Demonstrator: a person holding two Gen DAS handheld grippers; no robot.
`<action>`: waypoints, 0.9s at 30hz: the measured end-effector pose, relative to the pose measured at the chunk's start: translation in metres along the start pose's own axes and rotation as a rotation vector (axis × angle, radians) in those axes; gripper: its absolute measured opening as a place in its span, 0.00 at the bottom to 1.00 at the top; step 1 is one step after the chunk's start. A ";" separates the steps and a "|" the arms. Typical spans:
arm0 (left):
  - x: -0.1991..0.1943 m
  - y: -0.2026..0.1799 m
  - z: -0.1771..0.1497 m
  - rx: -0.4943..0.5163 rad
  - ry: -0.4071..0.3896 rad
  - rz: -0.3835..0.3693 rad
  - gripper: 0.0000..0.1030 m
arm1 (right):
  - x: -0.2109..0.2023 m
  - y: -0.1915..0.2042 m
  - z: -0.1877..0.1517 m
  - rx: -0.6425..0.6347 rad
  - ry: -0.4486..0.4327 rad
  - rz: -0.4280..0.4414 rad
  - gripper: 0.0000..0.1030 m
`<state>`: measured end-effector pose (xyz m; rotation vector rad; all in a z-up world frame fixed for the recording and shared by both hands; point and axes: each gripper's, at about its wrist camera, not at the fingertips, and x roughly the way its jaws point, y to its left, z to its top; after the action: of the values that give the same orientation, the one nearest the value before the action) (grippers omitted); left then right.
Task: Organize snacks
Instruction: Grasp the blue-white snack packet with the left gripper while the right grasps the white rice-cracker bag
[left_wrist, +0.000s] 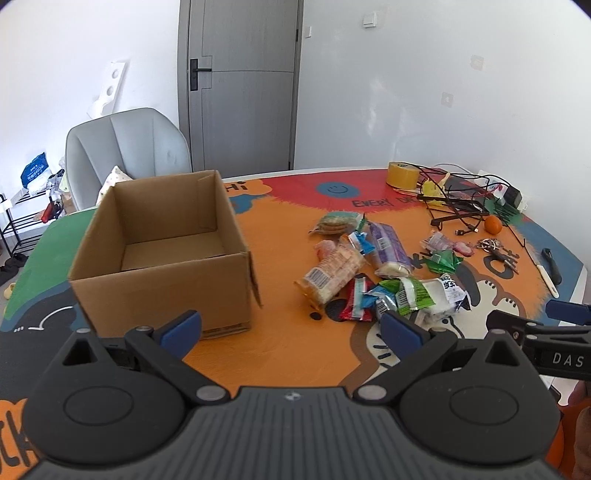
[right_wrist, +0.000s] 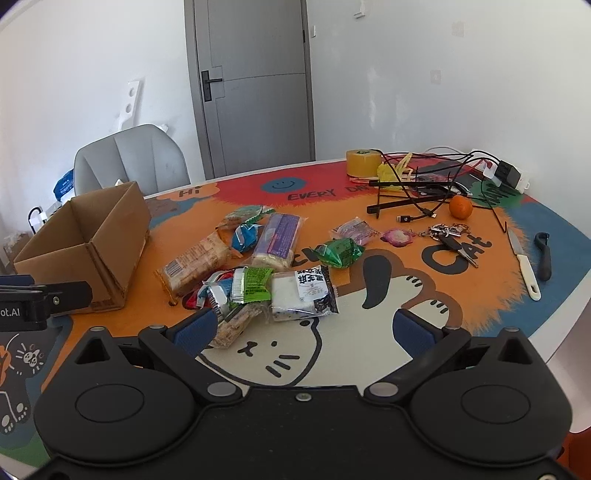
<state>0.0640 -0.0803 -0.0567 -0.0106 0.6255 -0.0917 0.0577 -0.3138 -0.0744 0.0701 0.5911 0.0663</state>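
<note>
Both tools hover level, spread wide, above snacks.

The cardboard box hides its own floor in the right wrist view. Print on the white snack packet is too small to read. The right gripper is cut off by the left view's edge.

An open cardboard box stands left of a snack pile, with the left gripper spread wide.

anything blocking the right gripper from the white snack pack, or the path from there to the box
Nothing visible. The right gripper, open, faces the white snack pack directly. Toward the cardboard box, only other snacks lie alongside on the table; its top is open.
</note>
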 end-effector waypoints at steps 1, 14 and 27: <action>0.002 -0.003 0.000 0.003 -0.003 -0.002 0.99 | 0.002 -0.003 0.000 0.005 -0.004 0.001 1.00; 0.039 -0.035 0.003 0.000 -0.025 -0.019 0.88 | 0.038 -0.028 -0.003 0.062 0.008 0.029 0.83; 0.077 -0.047 0.007 -0.021 -0.006 -0.028 0.62 | 0.080 -0.025 0.003 0.038 0.038 0.091 0.80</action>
<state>0.1260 -0.1345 -0.0943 -0.0404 0.6202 -0.1122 0.1266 -0.3320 -0.1183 0.1328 0.6271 0.1450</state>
